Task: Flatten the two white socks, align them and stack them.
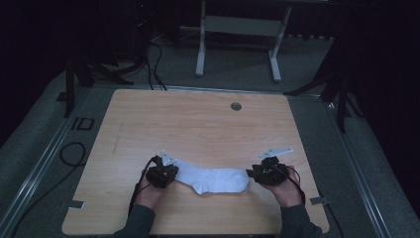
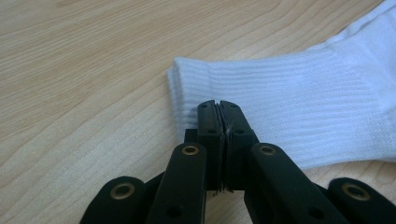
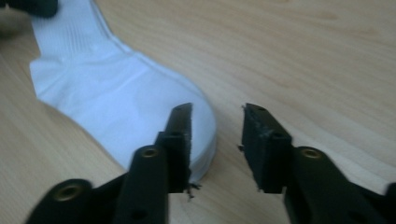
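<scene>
The white sock [image 1: 213, 179] lies flat on the wooden table [image 1: 198, 124], near the edge on the person's side, between the two hand-held grippers. Its long axis runs left to right across the table, roughly parallel to that near edge. The ribbed cuff [image 2: 196, 88] points toward the person's left; the rounded toe [image 3: 201, 126] points toward the right, and the heel bulges toward the person at about mid-length. The item appears to be a pair laid one on the other, judging from the doubled edge at the cuff, though this cannot be confirmed. Handling judgement: the fabric is light, soft and fully limp, so it offers no stiffness, drapes from any grip point and is not fragile. On the smooth tabletop it is likely to slide if dragged. Suitable grip points are the cuff edge and the toe tip, where the layers can be pinched together. The left gripper [image 2: 218, 105] has its jaws pressed together at the cuff, with ribbed fabric apparently pinched between them. The right gripper [image 3: 217, 123] stands with its jaws apart at the toe; one jaw is above the toe fabric, the other above bare table, and nothing is held.
</scene>
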The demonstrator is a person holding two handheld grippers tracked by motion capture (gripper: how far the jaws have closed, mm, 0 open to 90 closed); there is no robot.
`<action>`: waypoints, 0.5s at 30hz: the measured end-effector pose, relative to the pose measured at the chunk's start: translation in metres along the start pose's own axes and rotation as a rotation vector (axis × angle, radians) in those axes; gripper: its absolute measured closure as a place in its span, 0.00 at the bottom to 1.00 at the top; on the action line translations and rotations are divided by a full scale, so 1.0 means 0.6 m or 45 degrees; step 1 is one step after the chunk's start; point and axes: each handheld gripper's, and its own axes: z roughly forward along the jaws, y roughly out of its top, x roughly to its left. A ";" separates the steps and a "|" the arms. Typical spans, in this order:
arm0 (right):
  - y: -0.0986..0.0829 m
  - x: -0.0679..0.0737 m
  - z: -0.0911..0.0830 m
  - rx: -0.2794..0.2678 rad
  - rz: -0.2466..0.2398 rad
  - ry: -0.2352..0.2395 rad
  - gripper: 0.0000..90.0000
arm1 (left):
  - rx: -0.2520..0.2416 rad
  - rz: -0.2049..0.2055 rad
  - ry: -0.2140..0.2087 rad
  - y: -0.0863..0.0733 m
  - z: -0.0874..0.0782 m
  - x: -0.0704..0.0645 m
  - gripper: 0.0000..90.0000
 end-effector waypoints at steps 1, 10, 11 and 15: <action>0.001 -0.001 -0.003 -0.013 0.005 -0.004 0.65 | 0.000 0.000 0.000 0.000 0.000 0.000 0.97; -0.006 -0.017 -0.007 -0.051 0.046 -0.012 0.60 | -0.027 -0.038 -0.038 0.000 -0.003 0.002 0.92; -0.007 -0.017 -0.005 -0.048 0.051 -0.011 0.59 | -0.031 -0.046 -0.045 0.000 -0.004 0.004 0.92; -0.009 -0.023 0.002 -0.044 0.066 -0.011 0.59 | -0.064 -0.064 -0.061 0.002 -0.011 0.008 0.92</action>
